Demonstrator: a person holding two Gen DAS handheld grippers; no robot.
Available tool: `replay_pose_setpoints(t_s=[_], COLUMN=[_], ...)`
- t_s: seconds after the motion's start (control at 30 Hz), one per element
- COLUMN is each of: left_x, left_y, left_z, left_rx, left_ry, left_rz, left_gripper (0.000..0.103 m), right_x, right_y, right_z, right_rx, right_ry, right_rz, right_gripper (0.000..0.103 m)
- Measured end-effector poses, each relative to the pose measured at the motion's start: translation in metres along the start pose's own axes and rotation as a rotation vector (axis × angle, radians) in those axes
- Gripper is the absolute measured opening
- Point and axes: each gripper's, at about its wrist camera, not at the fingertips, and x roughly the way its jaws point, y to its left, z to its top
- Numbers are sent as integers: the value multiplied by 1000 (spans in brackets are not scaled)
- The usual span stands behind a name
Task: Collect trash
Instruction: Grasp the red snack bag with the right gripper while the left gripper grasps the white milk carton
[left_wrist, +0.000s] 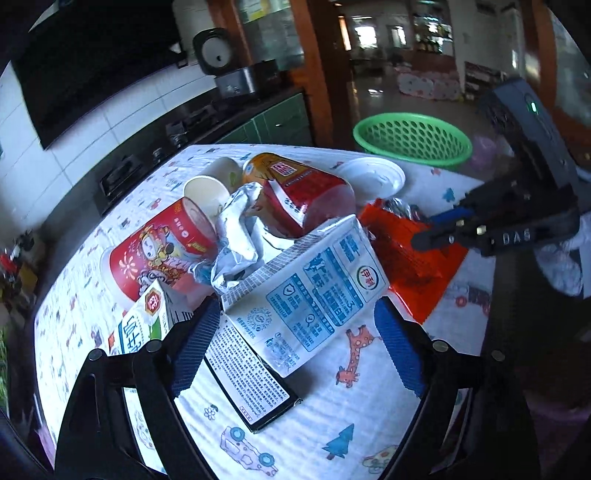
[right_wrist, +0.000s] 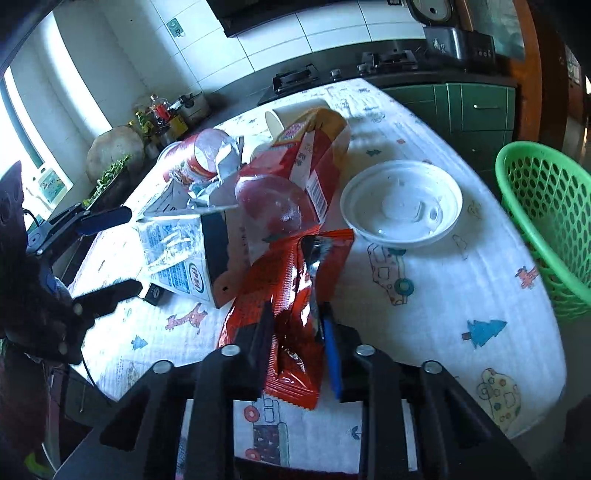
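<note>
The bench (right_wrist: 461, 295) is strewn with trash, and a green basket (right_wrist: 546, 229) waits at its far edge. A milk carton (left_wrist: 306, 291) is straddled by the left tongs (left_wrist: 291, 350), spread wide and not yet pressing it; they should be closed squarely on its flat sides. A red wrapper (right_wrist: 291, 295) is clenched in the right tongs (right_wrist: 295, 354); it is best lifted clear of the pile before being carried to the basket.

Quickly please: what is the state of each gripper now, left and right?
Left gripper: open, jaws on either side of the milk carton, not gripping it.
Right gripper: closed on the red wrapper.
</note>
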Motion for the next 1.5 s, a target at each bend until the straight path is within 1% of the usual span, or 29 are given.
replay_pose_setpoints(t_s=[0.07,0.13,0.3,0.43,0.53,0.57,0.6,0.77,0.9,1.0,1.1,1.13,1.2,1.27,1.43,1.5], left_x=[0,2,11,18,18,17,17,22,25,21,21,21,25,31,44,47], left_y=[-4,-9,-17,-15,-15,-15,-16,-21,-19,-17,-16,-14,-13,-14,-22,-23], left_z=[-1,-1,-2,-1,0,1,1,-1,1,3,6,7,8,10,12,13], left_rx=[44,93,194,221,228,231,241,328,357,370,397,395,410,443,513,516], left_ry=[-9,-15,-4,-4,-11,-14,-16,1,18,13,14,16,32,49,90,90], left_rz=[4,7,26,56,57,47,37,58,57,24,23,7,-12,-7,-39,-38], left_gripper=[87,89,90,90,90,90,90,91,92,92,93,94,94,95,95,94], right_x=[-4,-9,-20,-28,-33,-34,-35,-39,-41,-43,-44,-44,-44,-43,-40,-39], right_y=[1,1,1,-1,-3,-4,-5,-7,-7,-8,-8,-8,-9,-9,-10,-10], right_z=[2,4,8,9,10,10,10,12,13,14,15,16,17,18,20,21], right_rx=[0,-5,-9,-7,-6,-4,0,2,3,4,1,1,3,3,5,5], right_ry=[-15,-28,-49,-60,-65,-63,-64,-65,-64,-65,-65,-65,-63,-60,-51,-50], right_rz=[-4,-12,-25,-37,-49,-49,-50,-59,-60,-64,-70,-70,-67,-67,-64,-64], right_gripper=[17,11,8,7,7,7,7,7,7,7,7,7,7,7,7,7])
